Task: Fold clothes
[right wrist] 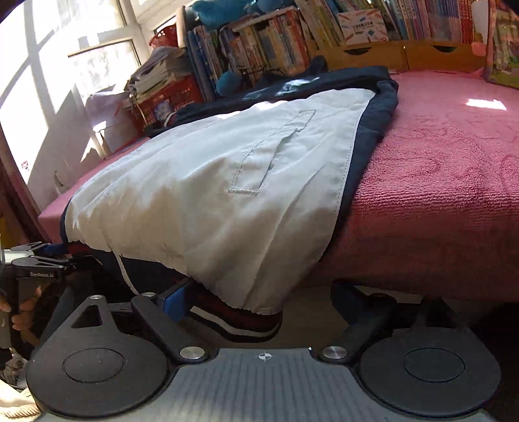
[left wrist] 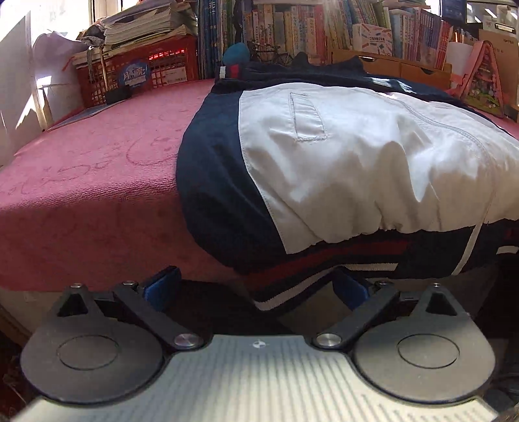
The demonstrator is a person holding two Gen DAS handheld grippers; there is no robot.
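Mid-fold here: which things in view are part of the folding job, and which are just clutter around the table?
Part of the job:
- jacket, white and navy, striped hem hanging over the table edge
- left gripper, open at the hem
- right gripper, open at the hem
- pink cloth it lies on

Just lying about:
- red crate with stacked papers
- books
- wooden drawer box

Harsh daylight from the window (right wrist: 65, 65) at left; fisheye-bent edges, soft focus.

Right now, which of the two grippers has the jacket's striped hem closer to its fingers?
The right gripper: the striped hem hangs between its open fingers, against the left pad. At the left gripper, the hem drapes just ahead.
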